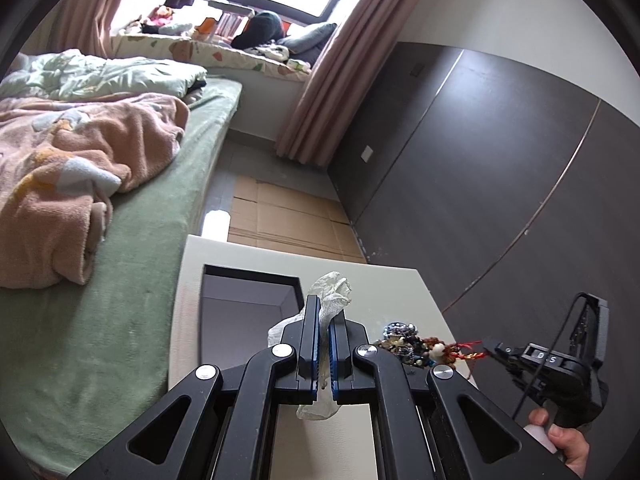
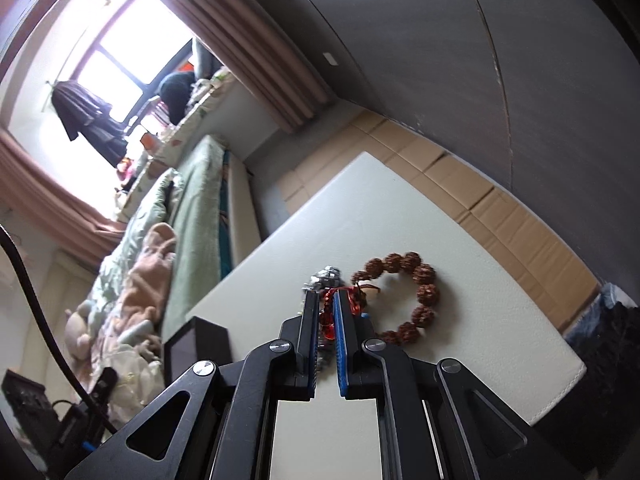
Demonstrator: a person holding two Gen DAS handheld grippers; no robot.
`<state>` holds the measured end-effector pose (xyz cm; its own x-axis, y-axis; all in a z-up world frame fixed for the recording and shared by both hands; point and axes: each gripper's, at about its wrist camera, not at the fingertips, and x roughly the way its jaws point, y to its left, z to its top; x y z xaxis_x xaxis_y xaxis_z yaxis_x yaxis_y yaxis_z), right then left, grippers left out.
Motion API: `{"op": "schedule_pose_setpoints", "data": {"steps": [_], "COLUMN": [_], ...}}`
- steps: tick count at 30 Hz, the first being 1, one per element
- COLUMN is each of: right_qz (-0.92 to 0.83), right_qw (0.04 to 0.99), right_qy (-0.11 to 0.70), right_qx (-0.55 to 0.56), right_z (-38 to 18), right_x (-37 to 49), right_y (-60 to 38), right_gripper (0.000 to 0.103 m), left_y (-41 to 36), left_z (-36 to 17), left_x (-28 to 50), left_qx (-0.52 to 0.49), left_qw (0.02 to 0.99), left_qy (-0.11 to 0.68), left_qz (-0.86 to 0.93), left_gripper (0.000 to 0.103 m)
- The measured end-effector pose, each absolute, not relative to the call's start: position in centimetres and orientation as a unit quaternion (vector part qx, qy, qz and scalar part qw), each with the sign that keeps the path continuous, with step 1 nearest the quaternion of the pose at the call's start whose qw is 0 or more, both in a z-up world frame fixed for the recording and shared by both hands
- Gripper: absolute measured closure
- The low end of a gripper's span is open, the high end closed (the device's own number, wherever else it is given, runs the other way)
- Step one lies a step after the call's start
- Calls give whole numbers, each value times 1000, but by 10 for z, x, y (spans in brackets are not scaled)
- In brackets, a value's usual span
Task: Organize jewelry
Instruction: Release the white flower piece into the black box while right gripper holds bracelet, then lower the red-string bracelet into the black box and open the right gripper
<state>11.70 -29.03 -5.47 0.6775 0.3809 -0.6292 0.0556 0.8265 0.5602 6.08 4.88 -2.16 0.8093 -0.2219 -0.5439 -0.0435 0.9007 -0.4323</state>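
My left gripper (image 1: 325, 312) is shut on a clear plastic bag (image 1: 334, 288) above the white table (image 1: 392, 292). A black open box (image 1: 248, 296) lies on the table just left of it. A pile of jewelry (image 1: 408, 342) lies on the table to the right. My right gripper (image 1: 490, 350) reaches it from the right. In the right wrist view, my right gripper (image 2: 327, 300) is shut on a red beaded string (image 2: 329, 320). A silver chain (image 2: 326, 276) and a brown bead bracelet (image 2: 424, 292) lie at its tips.
A bed (image 1: 132, 280) with a green sheet and a pink blanket (image 1: 80, 168) lies left of the table. Flattened cardboard (image 1: 288, 216) covers the floor beyond it. A dark panelled wall (image 1: 500, 168) stands on the right. The black box (image 2: 196, 344) also shows in the right wrist view.
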Motion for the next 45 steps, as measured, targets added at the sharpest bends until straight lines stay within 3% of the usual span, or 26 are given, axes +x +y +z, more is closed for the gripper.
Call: {"op": "schedule_pose_setpoints", "data": {"steps": [8, 22, 24, 25, 26, 28, 29, 41, 42, 45], "right_qz": [138, 186, 199, 208, 219, 237, 248, 329, 344, 350], "right_qw": [881, 867, 866, 864, 862, 857, 855, 812, 799, 785], "right_qy": [338, 353, 352, 352, 352, 351, 350, 399, 413, 440], "right_qx": [301, 297, 295, 294, 294, 293, 292, 269, 268, 260], "right_z": [-34, -41, -42, -42, -42, -42, -42, -64, -69, -77], "right_x": [110, 125, 125, 125, 126, 126, 127, 143, 146, 148], "right_y": [-275, -233, -223, -217, -209, -195, -187, -103, -96, -85], "right_gripper": [94, 94, 94, 94, 94, 94, 94, 94, 90, 51], "left_y": [63, 80, 80, 82, 84, 92, 94, 117, 118, 120], "left_z": [-25, -32, -37, -40, -42, -44, -43, -33, -33, -36], "left_x": [59, 75, 84, 89, 91, 89, 85, 68, 68, 66], "left_qx": [-226, -262, -267, -273, -280, -305, -312, -312, -314, -321], "left_qw": [924, 910, 901, 894, 889, 884, 885, 897, 896, 893], "left_qy": [306, 321, 341, 354, 360, 353, 344, 313, 312, 314], "left_qz": [-31, -27, -30, -31, -31, -25, -19, 16, 18, 22], "left_gripper": [100, 99, 91, 78, 56, 31, 26, 25, 25, 25]}}
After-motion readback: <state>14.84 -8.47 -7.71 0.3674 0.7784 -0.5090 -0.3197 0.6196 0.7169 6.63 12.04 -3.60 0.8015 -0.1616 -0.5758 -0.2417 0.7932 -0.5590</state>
